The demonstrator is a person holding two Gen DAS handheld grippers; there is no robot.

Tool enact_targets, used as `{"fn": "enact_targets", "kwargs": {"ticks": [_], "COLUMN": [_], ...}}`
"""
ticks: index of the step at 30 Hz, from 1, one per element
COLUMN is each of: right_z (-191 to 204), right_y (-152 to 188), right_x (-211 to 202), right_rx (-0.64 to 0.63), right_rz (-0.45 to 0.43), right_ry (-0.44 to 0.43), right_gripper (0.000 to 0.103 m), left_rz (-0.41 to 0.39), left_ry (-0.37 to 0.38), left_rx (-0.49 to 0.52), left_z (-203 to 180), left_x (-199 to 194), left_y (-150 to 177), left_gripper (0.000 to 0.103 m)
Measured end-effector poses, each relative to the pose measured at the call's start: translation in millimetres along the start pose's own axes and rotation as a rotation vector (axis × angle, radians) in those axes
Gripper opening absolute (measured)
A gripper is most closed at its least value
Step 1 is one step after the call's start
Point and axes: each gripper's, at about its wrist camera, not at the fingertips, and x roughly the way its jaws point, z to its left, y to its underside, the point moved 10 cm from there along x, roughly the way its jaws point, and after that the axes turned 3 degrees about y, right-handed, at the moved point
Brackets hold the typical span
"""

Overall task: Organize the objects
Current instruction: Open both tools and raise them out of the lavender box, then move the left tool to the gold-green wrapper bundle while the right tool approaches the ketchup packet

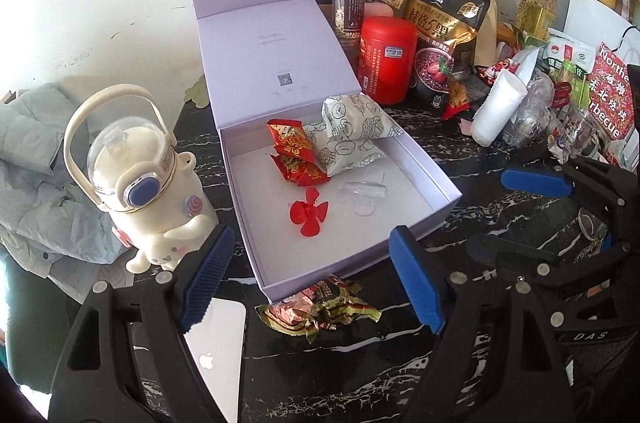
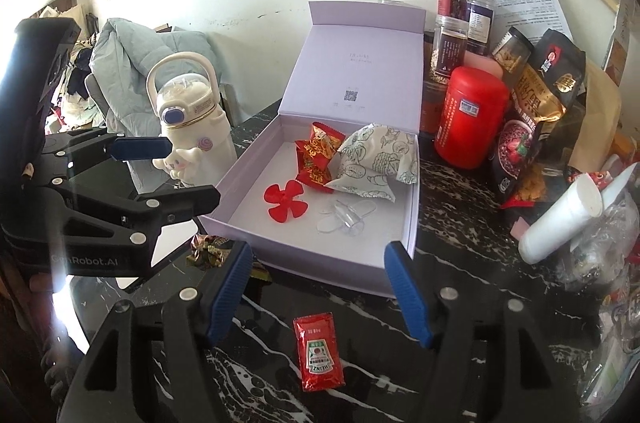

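- Lilac box (image 1: 416, 159) lies open on the black marble worktop (image 1: 360, 375), just ahead of our left claw (image 1: 312, 283).
- Both claws stand half open and hold nothing.
- Ketchup sachet (image 2: 319, 353) lies between our right claw's (image 2: 320, 291) fingers, untouched.

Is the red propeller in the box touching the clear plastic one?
Apart. The left wrist view shows bare box floor between the red propeller and the clear propeller.
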Motion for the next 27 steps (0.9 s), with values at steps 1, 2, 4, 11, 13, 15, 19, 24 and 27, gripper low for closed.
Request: {"fn": "enact_targets", "kwargs": {"ticks": [1, 2, 4, 11, 13, 15, 19, 24, 27], "right_z": [0, 0, -1, 2, 6, 9, 14, 16, 16], "right_y": [2, 5, 10, 35, 42, 49, 62, 74, 81], "right_x": [0, 0, 0, 9, 12, 15, 22, 27, 32], "right_rx": [0.002, 0.006, 0.022, 0.065, 0.064, 0.061, 0.061, 0.064, 0.069], "right_rz": [0.000, 0.002, 0.007, 0.050, 0.058, 0.065, 0.088, 0.106, 0.121], "right_ry": [0.001, 0.001, -0.007, -0.036, -0.043, -0.049, -0.059, -0.065, -0.069], "right_gripper": [0.070, 0.070, 0.070, 0.070, 0.070, 0.070, 0.070, 0.070, 0.070], "left_rz": [-0.003, -0.003, 0.003, 0.014, 0.033, 0.045, 0.055, 0.079, 0.094], "left_ry": [0.002, 0.002, 0.008, 0.023, 0.038, 0.047, 0.068, 0.093, 0.098], "left_rx": [0.004, 0.006, 0.011, -0.003, 0.001, 0.012, 0.024, 0.017, 0.014], "left_z": [-2, -3, -6, -10, -13, -15, -20, -21, -22], "left_x": [-1, -1, -1, 3, 8, 11, 16, 23, 29], "left_y": [2, 3, 7, 24, 31, 38, 48, 61, 67], "left_gripper": [0.080, 0.080, 0.080, 0.080, 0.080, 0.080, 0.080, 0.080, 0.079]}}
